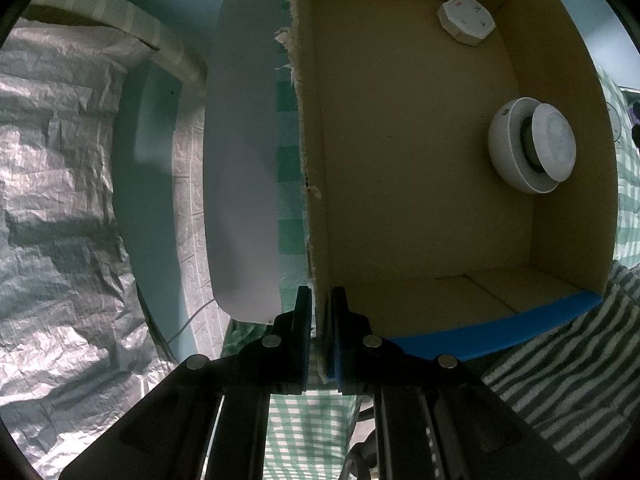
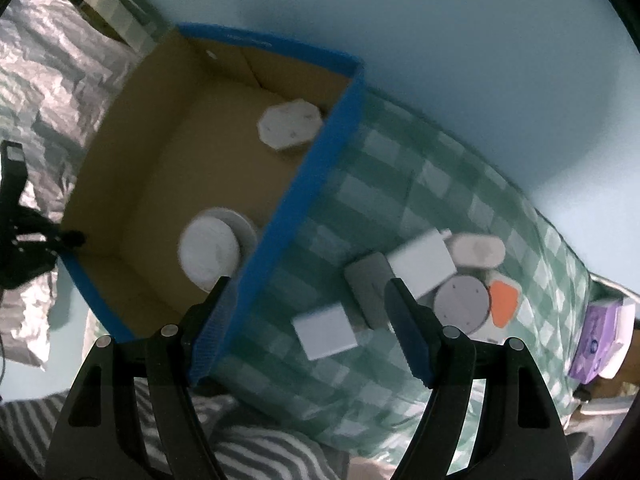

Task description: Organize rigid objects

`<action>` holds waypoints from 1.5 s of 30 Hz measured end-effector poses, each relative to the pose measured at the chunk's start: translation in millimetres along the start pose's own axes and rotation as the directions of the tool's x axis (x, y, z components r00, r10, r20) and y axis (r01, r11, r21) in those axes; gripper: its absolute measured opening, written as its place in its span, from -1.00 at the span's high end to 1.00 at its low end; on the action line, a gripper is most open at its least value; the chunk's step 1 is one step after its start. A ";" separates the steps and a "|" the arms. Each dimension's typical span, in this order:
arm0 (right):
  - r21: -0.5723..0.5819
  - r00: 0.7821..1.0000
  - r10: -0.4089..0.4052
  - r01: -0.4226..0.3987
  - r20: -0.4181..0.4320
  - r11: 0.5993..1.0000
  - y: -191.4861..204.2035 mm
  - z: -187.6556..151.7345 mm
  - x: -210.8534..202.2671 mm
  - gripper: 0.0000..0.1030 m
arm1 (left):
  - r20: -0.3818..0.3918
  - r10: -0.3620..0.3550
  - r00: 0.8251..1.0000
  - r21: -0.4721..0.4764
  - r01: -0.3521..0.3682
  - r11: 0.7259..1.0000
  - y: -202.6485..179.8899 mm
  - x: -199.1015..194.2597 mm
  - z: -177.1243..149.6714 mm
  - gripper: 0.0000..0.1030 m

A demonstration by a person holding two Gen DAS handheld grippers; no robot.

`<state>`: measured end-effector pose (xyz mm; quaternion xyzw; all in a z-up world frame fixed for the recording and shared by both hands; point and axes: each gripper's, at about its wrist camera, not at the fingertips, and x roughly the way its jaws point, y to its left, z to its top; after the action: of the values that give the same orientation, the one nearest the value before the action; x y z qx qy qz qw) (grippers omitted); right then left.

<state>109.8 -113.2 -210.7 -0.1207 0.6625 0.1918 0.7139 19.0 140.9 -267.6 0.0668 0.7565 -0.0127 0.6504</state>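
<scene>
Only right wrist shows small boxes (image 2: pixel 404 280) outside the carton (image 2: pixel 300 184).

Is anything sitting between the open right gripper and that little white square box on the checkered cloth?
Nothing visible blocks it. The right gripper is open and empty, and the white square box lies on the checkered cloth in clear view between its fingers.

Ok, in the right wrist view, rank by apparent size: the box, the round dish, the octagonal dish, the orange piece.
1. box
2. round dish, though it sits nearer the camera
3. octagonal dish
4. orange piece
</scene>
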 end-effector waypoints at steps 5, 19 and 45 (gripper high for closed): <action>0.029 0.999 -0.013 0.014 -0.047 0.999 -19.3 -15.6 14.8 -0.49 | -0.003 0.000 1.000 0.002 0.000 1.000 -0.5 0.4 -1.4 0.82; -0.020 0.988 0.024 -0.027 -0.151 0.999 -26.4 -56.2 63.3 -0.49 | -0.008 -0.001 1.000 0.004 0.001 1.000 -0.5 1.7 -3.7 0.82; -0.129 0.971 -0.044 0.014 -0.233 0.991 17.7 -44.6 125.6 -0.12 | -0.014 0.002 1.000 0.013 -0.002 1.000 0.9 3.2 -3.1 0.82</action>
<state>68.1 -102.1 -338.0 -0.1973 0.7271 0.2075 0.6239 15.6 142.4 -270.3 0.0719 0.7608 -0.0163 0.6448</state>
